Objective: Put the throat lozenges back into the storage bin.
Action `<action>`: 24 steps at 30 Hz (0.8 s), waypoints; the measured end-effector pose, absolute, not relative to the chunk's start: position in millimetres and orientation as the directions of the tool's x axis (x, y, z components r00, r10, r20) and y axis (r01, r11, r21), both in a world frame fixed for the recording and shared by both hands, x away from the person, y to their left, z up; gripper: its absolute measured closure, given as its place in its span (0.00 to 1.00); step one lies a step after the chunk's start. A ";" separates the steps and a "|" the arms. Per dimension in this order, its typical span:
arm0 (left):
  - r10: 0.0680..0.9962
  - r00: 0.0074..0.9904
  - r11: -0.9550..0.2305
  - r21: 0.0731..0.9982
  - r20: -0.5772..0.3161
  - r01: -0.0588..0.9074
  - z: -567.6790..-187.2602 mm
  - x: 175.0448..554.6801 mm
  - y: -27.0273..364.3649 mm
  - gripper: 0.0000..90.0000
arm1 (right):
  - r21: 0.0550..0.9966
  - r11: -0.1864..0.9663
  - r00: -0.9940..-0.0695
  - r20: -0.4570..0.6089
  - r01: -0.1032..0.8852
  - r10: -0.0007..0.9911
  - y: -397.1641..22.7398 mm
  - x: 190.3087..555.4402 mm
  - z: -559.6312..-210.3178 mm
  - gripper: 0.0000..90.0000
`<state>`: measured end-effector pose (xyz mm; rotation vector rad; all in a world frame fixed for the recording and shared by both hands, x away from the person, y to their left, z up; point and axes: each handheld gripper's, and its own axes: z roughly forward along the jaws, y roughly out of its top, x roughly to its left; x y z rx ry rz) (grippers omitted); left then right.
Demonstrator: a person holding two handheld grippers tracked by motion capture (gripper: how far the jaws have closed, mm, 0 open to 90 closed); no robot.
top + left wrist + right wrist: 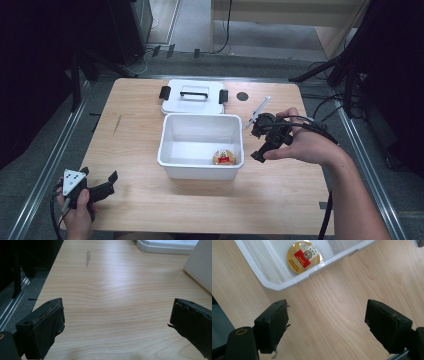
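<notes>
One gold tin (224, 157) flat in bin (172, 150), label upward, both grippers' jaws apart

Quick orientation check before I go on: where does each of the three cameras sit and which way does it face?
High view: above the person's side, looking forward and down on the table, white bin, lid; both forearms, left gripper and right gripper show.
Left gripper view: low over bare tabletop, open jaws, bin wall at right.
Right gripper view: aimed down at the bin rim and gold round tin, open jaws.
Shared: bin.
</notes>
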<state>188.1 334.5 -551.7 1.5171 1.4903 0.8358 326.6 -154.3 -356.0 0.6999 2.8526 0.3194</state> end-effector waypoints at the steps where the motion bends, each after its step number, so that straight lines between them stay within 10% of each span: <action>1: 0.993 0.074 0.050 0.896 -0.092 0.440 -551.7 188.1 334.7 0.00 | 0.249 0.865 -0.870 -0.130 0.435 0.475 -157.1 326.2 -357.6 0.21; 24: 0.993 0.071 0.051 0.896 -0.092 0.440 -551.5 187.4 335.0 0.00 | 0.240 0.809 -0.819 -0.081 0.537 0.568 -208.3 318.1 -402.0 0.21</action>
